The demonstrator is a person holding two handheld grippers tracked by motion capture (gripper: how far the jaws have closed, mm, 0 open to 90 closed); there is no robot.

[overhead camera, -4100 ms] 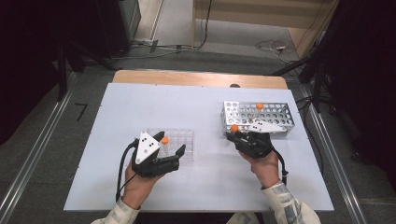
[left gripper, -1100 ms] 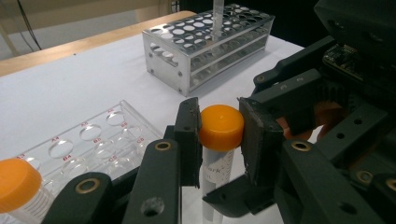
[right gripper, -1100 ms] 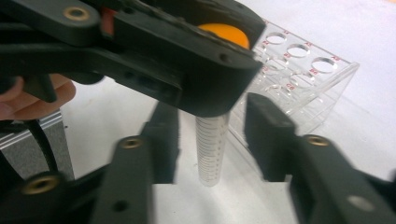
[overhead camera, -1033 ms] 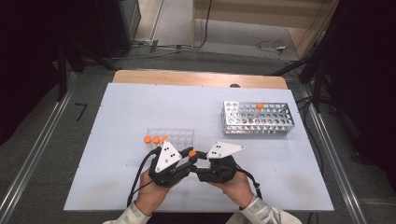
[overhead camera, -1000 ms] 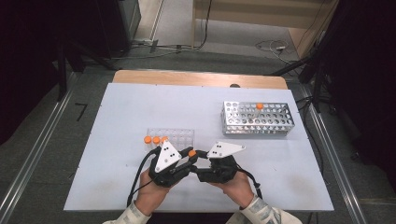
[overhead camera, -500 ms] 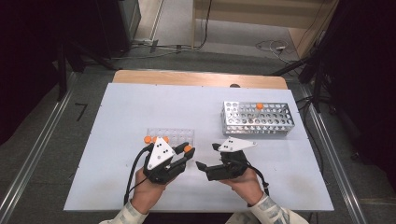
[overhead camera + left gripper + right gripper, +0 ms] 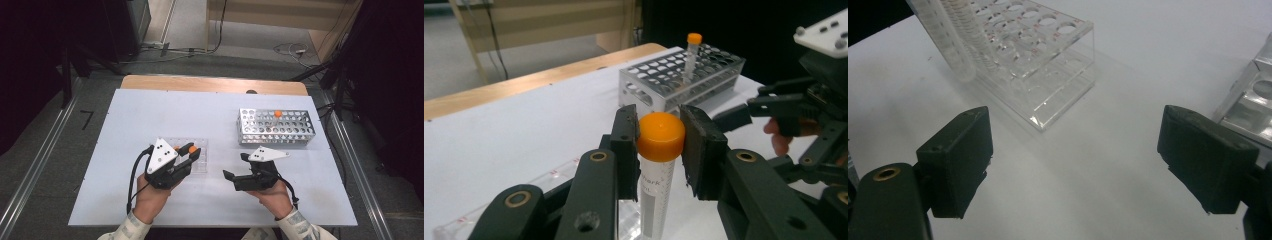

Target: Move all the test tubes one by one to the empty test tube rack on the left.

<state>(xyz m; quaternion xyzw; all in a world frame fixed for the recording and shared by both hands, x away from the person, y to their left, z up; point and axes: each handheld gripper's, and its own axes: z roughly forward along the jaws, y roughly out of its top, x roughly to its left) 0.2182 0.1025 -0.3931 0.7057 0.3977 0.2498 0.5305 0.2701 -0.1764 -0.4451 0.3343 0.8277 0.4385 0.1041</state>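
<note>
Here, an orange-capped tube [image 7: 660, 165] is gripped at its cap between the pads of the left gripper [image 7: 659, 145], presumably so that its clear, graduated body hangs free above the clear plastic rack [image 7: 192, 159] and can be lowered into a hole. The cap looks smooth and rounded; the pads are flat, matte black. Beside it, the right gripper [image 7: 1075, 157] is held with its jaws spread wide and nothing between them, over bare white tabletop [image 7: 150, 115] just short of that transparent rack. Farther back, a perforated metal rack [image 7: 276, 126] stands, in which one more capped tube [image 7: 277, 116] is kept upright by its grid of round holes.
</note>
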